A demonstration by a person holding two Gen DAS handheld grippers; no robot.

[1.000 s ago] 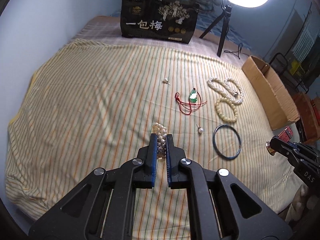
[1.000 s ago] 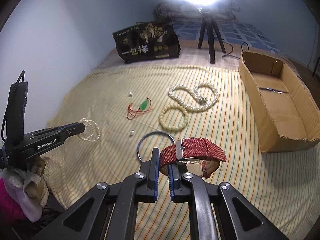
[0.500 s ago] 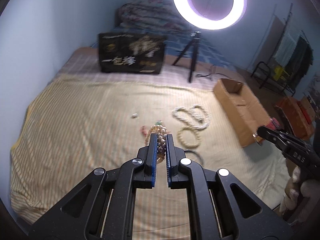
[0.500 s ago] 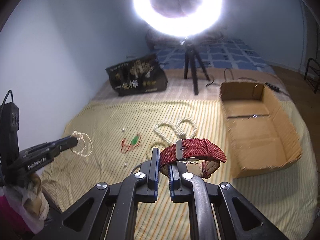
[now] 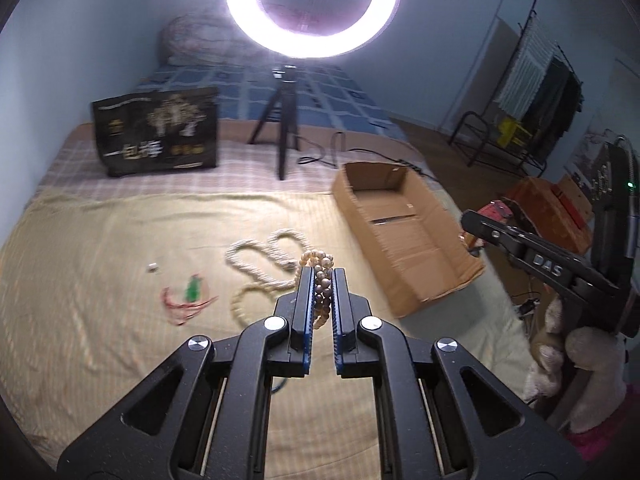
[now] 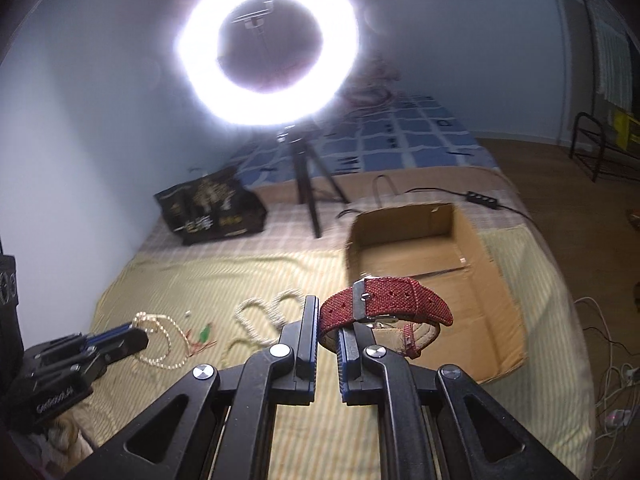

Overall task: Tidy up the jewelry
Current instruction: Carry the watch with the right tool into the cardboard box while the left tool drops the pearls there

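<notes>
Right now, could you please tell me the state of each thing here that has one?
Left tongs: shut on the pearl bracelet, lifted.
Right tongs: shut on the red watch, lifted.
Cardboard box: open, nearly empty.
Ring light: on.
Pearl necklace: loose on the bedspread.

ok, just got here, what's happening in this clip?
A person is sorting jewelry on a bed, one hand-held gripper per hand. The left hand-held gripper is shut on a pearl bracelet; the right hand-held gripper is shut on a red watch. Both pieces are held up off the striped sheet, with the open cardboard box just ahead. A pearl necklace, a bead bracelet and a green pendant on a red cord lie on the sheet.
</notes>
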